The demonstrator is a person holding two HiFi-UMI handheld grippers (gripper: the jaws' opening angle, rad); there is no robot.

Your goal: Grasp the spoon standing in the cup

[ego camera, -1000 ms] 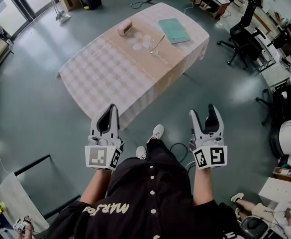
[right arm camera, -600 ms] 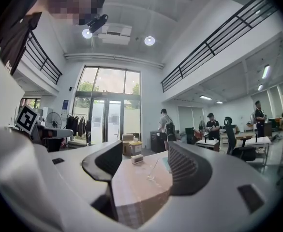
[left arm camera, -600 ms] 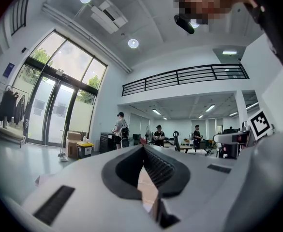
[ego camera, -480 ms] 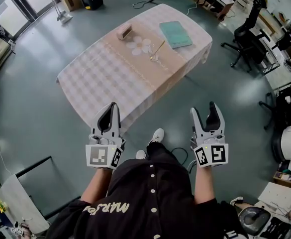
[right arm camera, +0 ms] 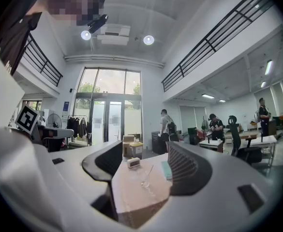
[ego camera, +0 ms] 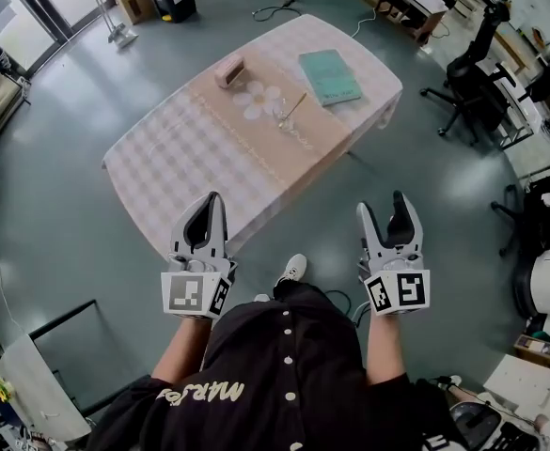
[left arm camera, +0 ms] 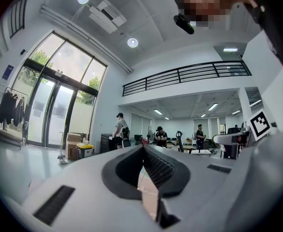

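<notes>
Left tongs point(ego camera: 207, 212): closed on nothing, tips meeting in the left gripper view point(left arm camera: 142, 151); held level at about 7 o'clock in the head view, probably just carried, since nothing is within reach.
Bench point(ego camera: 190, 148): cloth-covered, straight ahead at 12 o'clock, well apart from both tongs, with floor between.
Small box point(ego camera: 229, 71): toward the bench's 11 o'clock end, clear of the cup.
Cup point(ego camera: 282, 120): clear glass, upright near the bench's middle, just beside a flower-patterned mat.
Spoon point(ego camera: 293, 109): stands in the cup, handle leaning out toward 1 o'clock, which leaves the upper handle free to pinch.
Book point(ego camera: 329, 75): teal, flat, at 1 o'clock from the cup.
Right tongs point(ego camera: 384, 209): open and empty; the right gripper view point(right arm camera: 144, 146) frames cup and spoon between the jaws, so this one looks lined up for the grasp.
Next: I judge the approach is hardly begun; the gap to the bench must be closed first.
</notes>
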